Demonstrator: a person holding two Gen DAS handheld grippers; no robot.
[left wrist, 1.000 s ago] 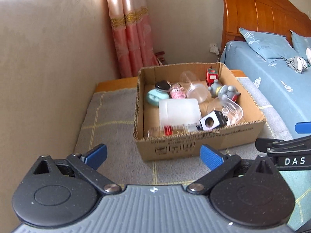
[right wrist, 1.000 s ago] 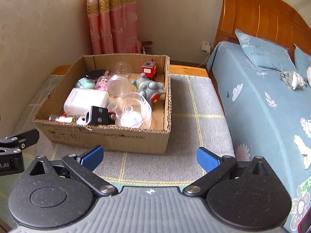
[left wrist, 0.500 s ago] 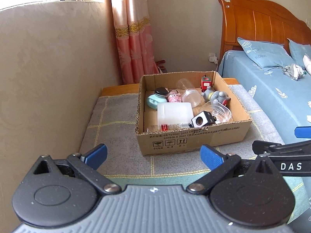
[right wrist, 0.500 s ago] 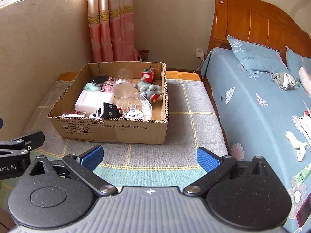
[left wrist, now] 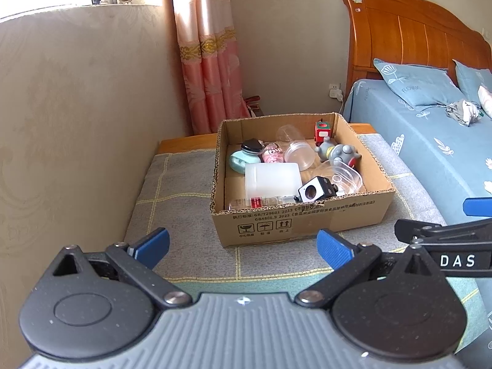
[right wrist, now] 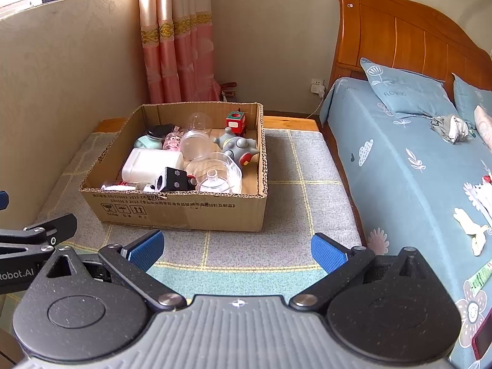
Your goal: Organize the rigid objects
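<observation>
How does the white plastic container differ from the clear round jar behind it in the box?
The white plastic container is blocky, with flat sides; the clear round jar is cylindrical. The container is milky and hides what is behind it, while the jar is see-through. The container looks larger than the jar. Both lie in the cardboard box, and neither gripper touches them.

A grey checked mat (right wrist: 307, 196) covers a low wooden platform (right wrist: 289, 121) beside a bed (right wrist: 409, 166) with a blue flowered sheet, a blue pillow (right wrist: 406, 92) and a wooden headboard (right wrist: 409, 40). Pink curtains (right wrist: 175, 40) hang in the corner, near a wall socket (right wrist: 317, 85).
</observation>
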